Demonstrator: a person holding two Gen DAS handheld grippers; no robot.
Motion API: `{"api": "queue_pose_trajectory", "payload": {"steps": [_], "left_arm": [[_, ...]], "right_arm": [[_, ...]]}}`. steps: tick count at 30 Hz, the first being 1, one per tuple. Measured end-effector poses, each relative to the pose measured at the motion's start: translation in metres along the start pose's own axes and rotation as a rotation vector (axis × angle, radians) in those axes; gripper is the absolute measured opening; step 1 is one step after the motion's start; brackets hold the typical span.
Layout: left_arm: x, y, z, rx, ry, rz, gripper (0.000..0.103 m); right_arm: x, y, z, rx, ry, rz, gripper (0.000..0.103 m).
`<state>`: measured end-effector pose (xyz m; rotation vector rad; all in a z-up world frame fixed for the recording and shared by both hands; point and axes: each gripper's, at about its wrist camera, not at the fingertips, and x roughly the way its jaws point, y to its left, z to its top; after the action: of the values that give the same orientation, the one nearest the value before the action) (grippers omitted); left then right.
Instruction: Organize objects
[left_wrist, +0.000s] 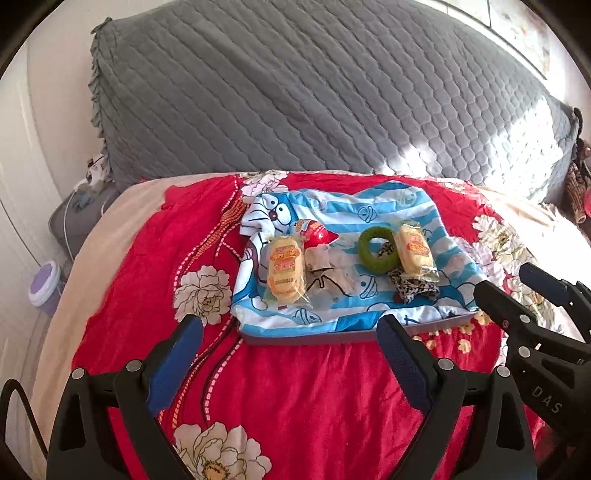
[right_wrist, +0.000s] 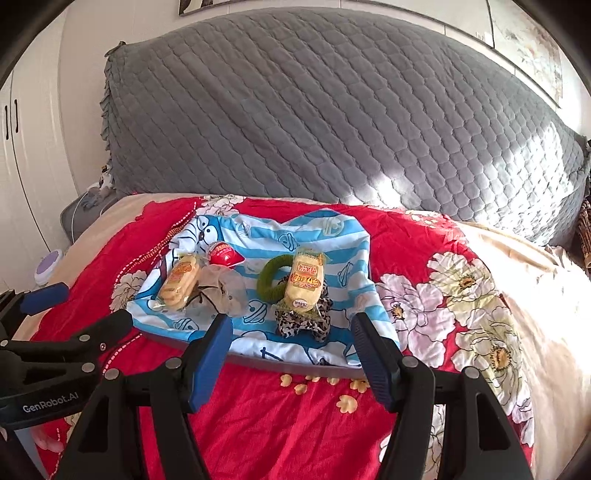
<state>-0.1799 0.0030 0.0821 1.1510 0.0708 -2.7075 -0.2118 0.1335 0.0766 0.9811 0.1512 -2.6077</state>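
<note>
Cloth-covered tray (left_wrist: 354, 335) with two snack packs (left_wrist: 286, 274), green ring (left_wrist: 376, 254); both hand-held grippers (left_wrist: 290, 345) wide, empty.

Left gripper (left_wrist: 290, 332) and right gripper (right_wrist: 291, 332) hover side by side, jaws apart, empty.

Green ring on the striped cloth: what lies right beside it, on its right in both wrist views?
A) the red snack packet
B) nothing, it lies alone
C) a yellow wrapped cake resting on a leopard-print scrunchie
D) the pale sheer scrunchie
C: the green ring sits against a yellow wrapped cake that rests on the leopard-print scrunchie; the red packet lies well to its left.
</note>
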Motion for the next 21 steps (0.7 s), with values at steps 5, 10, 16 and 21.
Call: {"api": "queue_pose_trajectory", "payload": {"steps": [5, 10, 16, 21], "left_arm": [[-0.011, -0.002, -0.005, 0.0, -0.006, -0.002, 0.095], [-0.018, -0.004, -0.009, -0.001, -0.011, 0.001, 0.095], [-0.021, -0.005, -0.016, 0.0, -0.01, -0.009, 0.095], [-0.02, -0.005, -0.022, 0.001, -0.008, -0.016, 0.095]], "right_arm": [[-0.013, 0.001, 0.0, -0.003, -0.014, 0.001, 0.07], [-0.022, 0.001, -0.003, -0.009, -0.017, 0.005, 0.07], [-0.026, 0.0, -0.007, -0.01, -0.013, 0.004, 0.073], [-0.025, -0.002, -0.015, -0.006, 0.003, -0.007, 0.08]]}}
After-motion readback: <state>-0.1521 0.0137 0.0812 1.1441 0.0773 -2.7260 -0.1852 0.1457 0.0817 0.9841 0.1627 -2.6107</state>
